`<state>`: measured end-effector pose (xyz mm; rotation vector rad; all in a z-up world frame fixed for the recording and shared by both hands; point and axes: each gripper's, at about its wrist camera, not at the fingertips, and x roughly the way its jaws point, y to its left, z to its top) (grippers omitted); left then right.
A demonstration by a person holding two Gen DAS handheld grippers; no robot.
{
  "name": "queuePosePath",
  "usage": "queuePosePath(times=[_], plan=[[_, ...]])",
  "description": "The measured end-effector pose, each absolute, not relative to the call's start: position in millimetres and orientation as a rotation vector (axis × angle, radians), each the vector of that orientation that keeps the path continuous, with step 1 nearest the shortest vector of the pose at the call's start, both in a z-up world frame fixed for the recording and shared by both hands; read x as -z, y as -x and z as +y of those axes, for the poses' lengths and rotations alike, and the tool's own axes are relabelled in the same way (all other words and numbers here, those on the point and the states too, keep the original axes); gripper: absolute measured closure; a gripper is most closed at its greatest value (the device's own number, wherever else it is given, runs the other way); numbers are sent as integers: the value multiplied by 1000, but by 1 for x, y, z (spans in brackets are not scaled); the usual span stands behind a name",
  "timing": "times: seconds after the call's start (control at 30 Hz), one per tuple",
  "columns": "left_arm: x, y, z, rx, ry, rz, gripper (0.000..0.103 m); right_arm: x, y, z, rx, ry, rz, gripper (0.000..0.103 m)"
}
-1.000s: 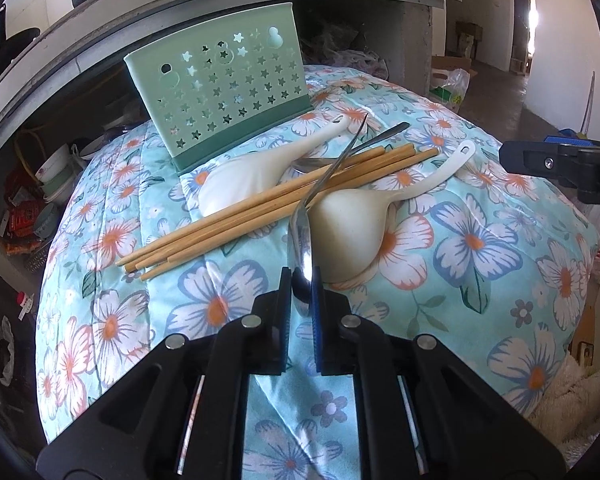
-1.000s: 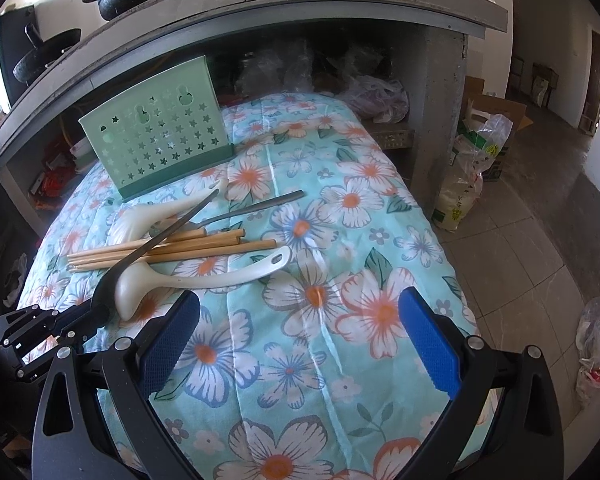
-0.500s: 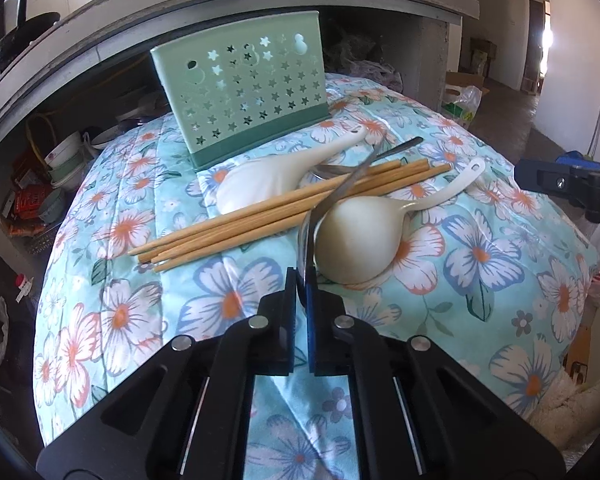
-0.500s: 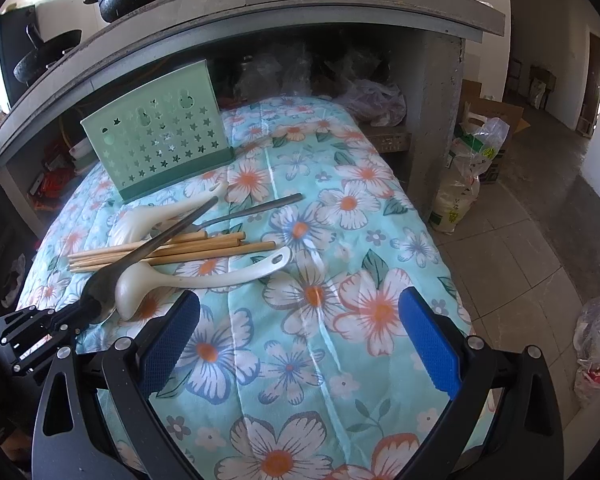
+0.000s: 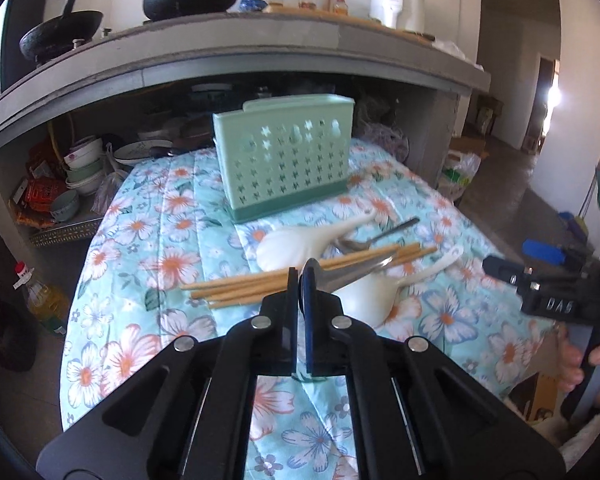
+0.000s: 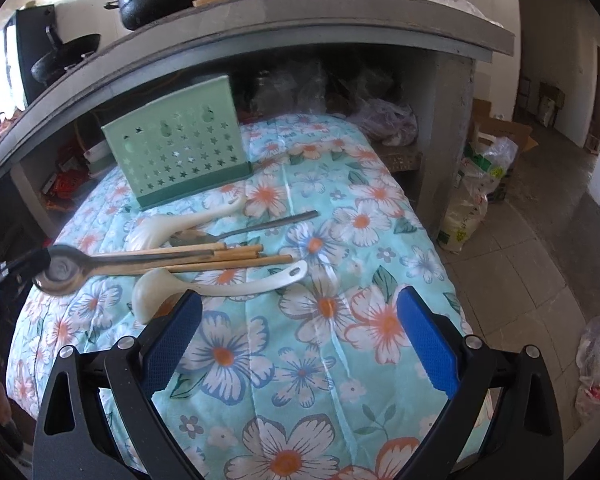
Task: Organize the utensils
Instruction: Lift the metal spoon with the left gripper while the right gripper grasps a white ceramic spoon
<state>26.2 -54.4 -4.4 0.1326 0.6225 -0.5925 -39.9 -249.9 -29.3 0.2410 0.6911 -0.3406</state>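
My left gripper [image 5: 301, 280] is shut on the bowl of a metal spoon [image 5: 356, 269] and holds it lifted above the table, handle pointing right. The spoon also shows in the right wrist view [image 6: 100, 263]. Below it lie several wooden chopsticks [image 5: 260, 284], two white ladles [image 5: 300, 240] [image 6: 220, 284] and a second metal spoon [image 6: 260, 227]. A green perforated utensil holder [image 5: 286, 160] stands upright behind them; it also shows in the right wrist view [image 6: 176, 156]. My right gripper [image 6: 300, 344] is open and empty, above the table's front right part.
The table has a floral cloth [image 6: 300, 400]. Behind it is a concrete counter [image 5: 220, 60] with pots on top and bowls [image 5: 84, 168] on the shelf under it. An oil bottle [image 5: 44, 300] stands on the floor at left. Bags [image 6: 472, 200] stand at right.
My left gripper has lifted the metal spoon up off the pile and tilted its view upward. The spoon's handle has swung toward level. The right gripper has stayed open and shifted slightly.
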Motion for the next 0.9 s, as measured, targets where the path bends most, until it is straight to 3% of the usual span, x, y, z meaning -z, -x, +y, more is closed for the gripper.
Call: queuePosePath(times=[0.23, 0.6, 0.7, 0.9], plan=[[-22, -34, -31, 587, -38, 582, 102, 30, 25, -213, 192, -34, 686, 26], [-42, -58, 2, 527, 43, 538, 102, 79, -27, -143, 106, 524, 766, 54], [-45, -63, 9, 508, 51, 534, 102, 88, -33, -130, 95, 637, 751, 64], [-56, -72, 18, 490, 78, 515, 102, 95, -36, -114, 106, 793, 694, 92]])
